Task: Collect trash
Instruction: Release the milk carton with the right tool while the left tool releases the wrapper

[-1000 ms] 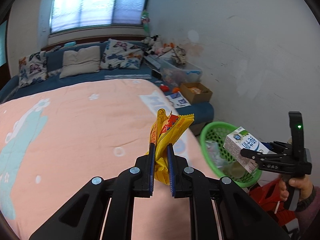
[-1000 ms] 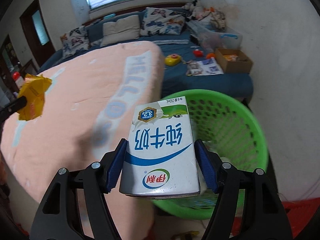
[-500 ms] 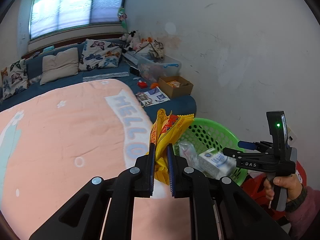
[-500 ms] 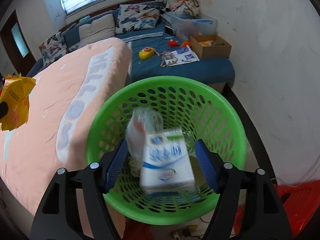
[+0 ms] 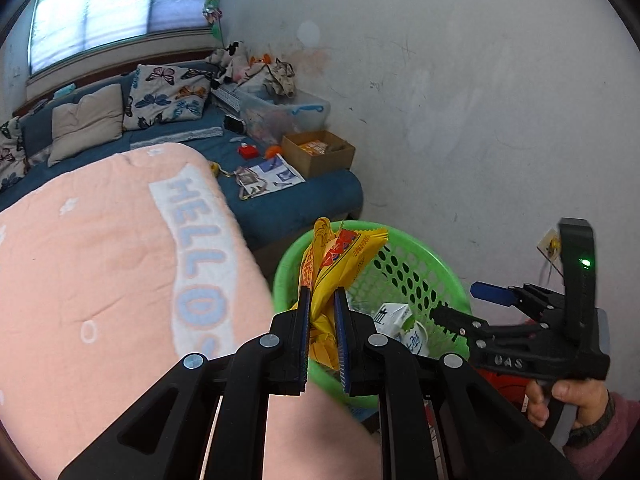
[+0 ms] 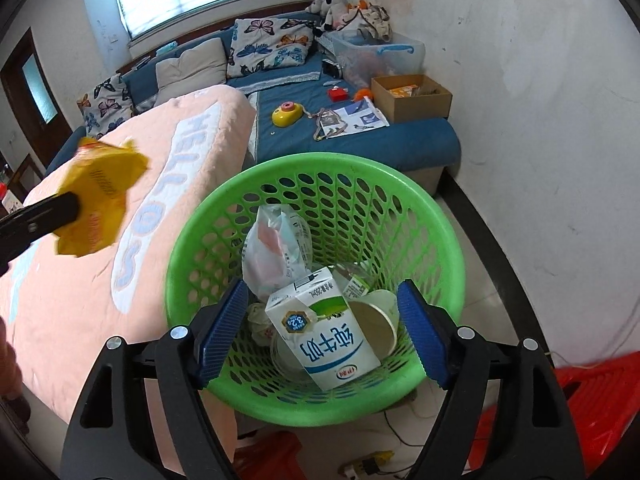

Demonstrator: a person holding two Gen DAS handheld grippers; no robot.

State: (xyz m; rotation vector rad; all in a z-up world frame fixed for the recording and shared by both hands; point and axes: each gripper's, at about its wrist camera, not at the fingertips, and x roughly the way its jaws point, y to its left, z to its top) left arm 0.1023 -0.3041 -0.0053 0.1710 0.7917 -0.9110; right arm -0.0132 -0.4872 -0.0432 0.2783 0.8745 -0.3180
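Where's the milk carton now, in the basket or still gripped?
In the basket: milk carton lies on the trash, right gripper open above it.

Bright green perforated basket [image 6: 436, 216]; in it a white milk carton [image 6: 324, 332] with blue and green print. Yellow-and-red wrapper [image 5: 340, 264] — held left. Peach blanket [image 5: 100, 260], white-and-blue lettering — far off, butterfly-patterned pillows [image 6: 272, 40].

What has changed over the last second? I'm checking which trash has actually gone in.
The right gripper let go of the milk carton: its jaws have just been opening, nothing is between them, and the carton now lies in the green basket. The left gripper carried the yellow wrapper from over the pink blanket toward the basket. Unchanged: the wrapper is still clamped and not yet dropped.
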